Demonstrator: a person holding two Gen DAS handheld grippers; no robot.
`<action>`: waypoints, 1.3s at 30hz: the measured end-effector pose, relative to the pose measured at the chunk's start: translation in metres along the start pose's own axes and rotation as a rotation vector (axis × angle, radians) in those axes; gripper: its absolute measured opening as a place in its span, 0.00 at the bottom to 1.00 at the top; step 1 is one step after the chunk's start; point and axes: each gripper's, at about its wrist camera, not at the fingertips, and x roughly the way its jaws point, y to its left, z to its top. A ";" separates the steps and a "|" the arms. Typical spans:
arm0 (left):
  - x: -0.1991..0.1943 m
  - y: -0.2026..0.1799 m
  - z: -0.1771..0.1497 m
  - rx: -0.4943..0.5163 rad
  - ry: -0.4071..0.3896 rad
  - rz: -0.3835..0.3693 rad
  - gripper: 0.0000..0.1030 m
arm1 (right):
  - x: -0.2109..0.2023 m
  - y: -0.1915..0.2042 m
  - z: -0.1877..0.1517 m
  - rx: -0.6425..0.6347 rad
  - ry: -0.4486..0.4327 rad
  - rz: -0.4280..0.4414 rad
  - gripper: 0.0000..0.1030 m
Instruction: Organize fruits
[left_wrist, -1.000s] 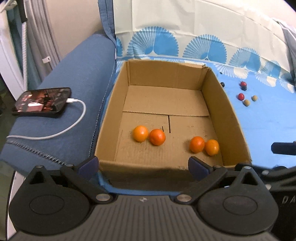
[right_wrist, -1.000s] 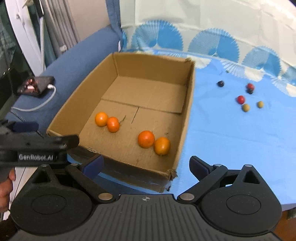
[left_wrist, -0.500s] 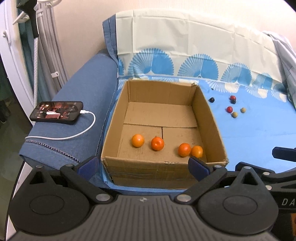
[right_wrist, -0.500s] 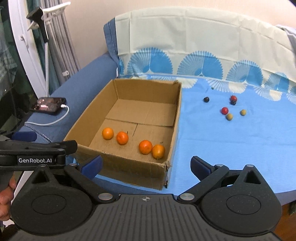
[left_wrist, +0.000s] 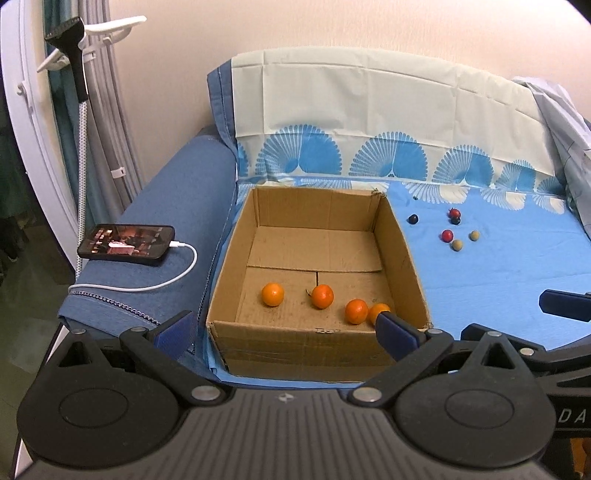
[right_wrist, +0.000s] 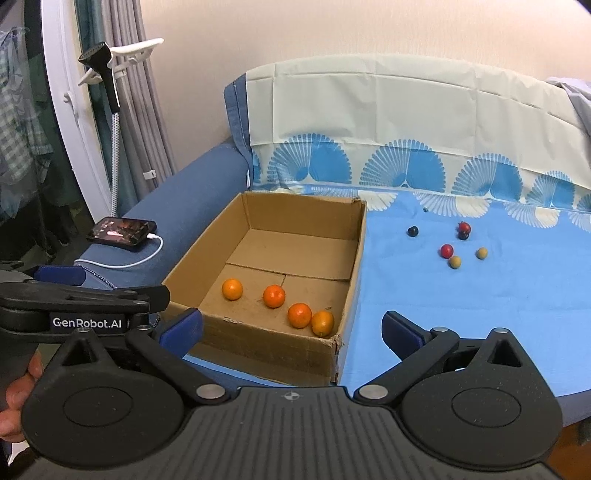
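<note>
An open cardboard box (left_wrist: 402, 258) (right_wrist: 354, 266) stands on the blue cloth and holds several oranges (left_wrist: 273, 294) (right_wrist: 232, 289) in a row near its front wall. Several small fruits lie on the cloth to the right of the box: red (left_wrist: 447, 235) (right_wrist: 447, 251), dark (left_wrist: 413, 219) (right_wrist: 412, 231) and olive-coloured ones (left_wrist: 457, 245) (right_wrist: 455, 262). My left gripper (left_wrist: 284, 332) is open and empty, held back in front of the box. My right gripper (right_wrist: 291, 328) is open and empty, also in front of the box and a little right of it.
A phone (left_wrist: 125, 243) (right_wrist: 122, 229) on a white cable lies on the blue sofa arm left of the box. A white stand with a hose (left_wrist: 79, 74) is at far left. The patterned cloth (left_wrist: 517, 280) covers the seat and backrest.
Both grippers have pulled back and up from the box, so the box and fruits look smaller and farther. Nothing was picked up or moved.
</note>
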 end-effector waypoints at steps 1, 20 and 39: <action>-0.002 -0.001 -0.001 0.001 -0.004 0.001 1.00 | -0.001 -0.001 0.000 0.001 -0.002 0.002 0.99; -0.005 -0.002 -0.003 0.012 -0.008 0.007 1.00 | -0.004 -0.001 -0.006 0.015 0.000 0.004 0.99; 0.011 -0.003 -0.003 0.019 0.022 0.007 1.00 | 0.010 -0.005 -0.007 0.030 0.038 0.006 0.99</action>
